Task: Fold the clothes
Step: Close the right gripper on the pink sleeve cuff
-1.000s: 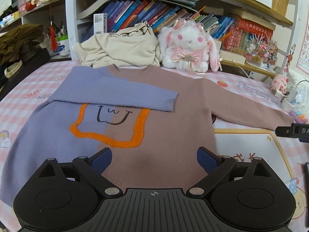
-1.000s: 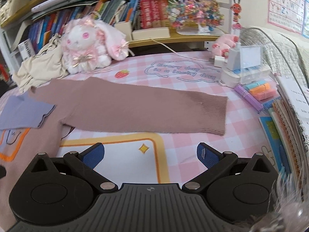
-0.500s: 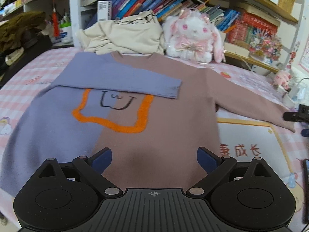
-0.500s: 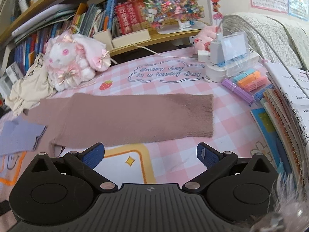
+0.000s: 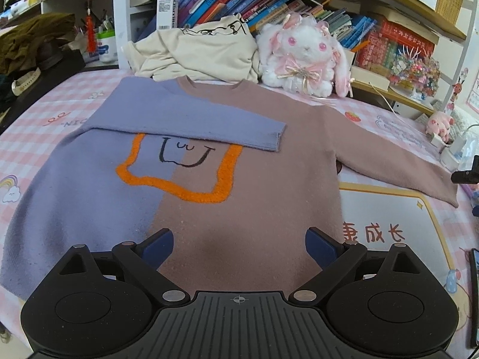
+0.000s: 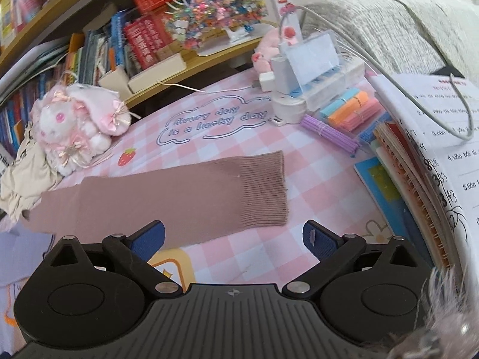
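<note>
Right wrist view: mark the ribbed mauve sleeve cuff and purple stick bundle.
Ribbed mauve sleeve cuff (image 6: 263,191), right wrist view, middle of ribbing.
Purple stick bundle (image 6: 327,133), right wrist view, mid-length of bundle.

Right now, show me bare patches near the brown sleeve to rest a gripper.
Free: checked cloth between the sleeve cuff and the blue book, and above the brown sleeve around the printed slogan. Crowded: stationery and plush rabbit behind.

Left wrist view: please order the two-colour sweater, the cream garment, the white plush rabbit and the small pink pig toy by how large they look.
1. two-colour sweater, by far the largest.
2. cream garment.
3. white plush rabbit, somewhat smaller than the cream garment.
4. small pink pig toy, the smallest; it lies off at the picture's edge, so its true size is unsure.
</note>
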{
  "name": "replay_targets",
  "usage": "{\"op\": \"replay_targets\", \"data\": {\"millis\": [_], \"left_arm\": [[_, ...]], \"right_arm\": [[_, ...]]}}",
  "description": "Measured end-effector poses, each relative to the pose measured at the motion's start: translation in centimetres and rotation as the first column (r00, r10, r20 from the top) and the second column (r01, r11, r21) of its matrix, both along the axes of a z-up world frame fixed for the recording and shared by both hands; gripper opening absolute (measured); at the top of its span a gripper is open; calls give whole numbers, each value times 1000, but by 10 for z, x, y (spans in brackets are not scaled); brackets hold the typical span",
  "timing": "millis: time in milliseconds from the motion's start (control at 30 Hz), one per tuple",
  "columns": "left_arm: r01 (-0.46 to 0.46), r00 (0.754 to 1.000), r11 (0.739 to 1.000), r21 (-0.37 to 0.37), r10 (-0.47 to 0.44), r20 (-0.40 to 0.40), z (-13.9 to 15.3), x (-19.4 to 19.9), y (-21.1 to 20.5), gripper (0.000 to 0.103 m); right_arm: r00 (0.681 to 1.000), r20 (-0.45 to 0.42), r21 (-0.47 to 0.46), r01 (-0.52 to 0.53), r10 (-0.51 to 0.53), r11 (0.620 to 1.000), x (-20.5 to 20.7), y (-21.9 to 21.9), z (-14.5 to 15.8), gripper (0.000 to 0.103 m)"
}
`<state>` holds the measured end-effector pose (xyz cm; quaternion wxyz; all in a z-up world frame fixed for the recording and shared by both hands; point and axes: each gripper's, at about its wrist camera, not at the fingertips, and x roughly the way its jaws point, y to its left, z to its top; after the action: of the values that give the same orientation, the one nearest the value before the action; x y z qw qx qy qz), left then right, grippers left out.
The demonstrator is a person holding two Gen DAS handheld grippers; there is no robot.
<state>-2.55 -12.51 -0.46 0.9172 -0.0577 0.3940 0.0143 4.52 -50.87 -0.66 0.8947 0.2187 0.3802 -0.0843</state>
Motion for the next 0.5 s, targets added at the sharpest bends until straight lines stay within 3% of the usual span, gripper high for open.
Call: {"op": "replay_targets", "data": {"millis": [200, 367, 500], "left_arm": [[-16, 1000, 1000, -3, 16, -8, -1, 1, 4, 97], [-28, 1000, 1000, 0, 28, -13, -1, 1, 7, 97], [-28, 1000, 1000, 6, 28, -12, -1, 1, 7, 97]], "right_arm": [[1000, -6, 22, 15, -15, 1000, 2, -8, -3, 81], [1000, -11, 46, 22, -21, 999, 6, -12, -6, 79], [999, -24, 69, 26, -25, 997, 11, -14, -11, 70]]}}
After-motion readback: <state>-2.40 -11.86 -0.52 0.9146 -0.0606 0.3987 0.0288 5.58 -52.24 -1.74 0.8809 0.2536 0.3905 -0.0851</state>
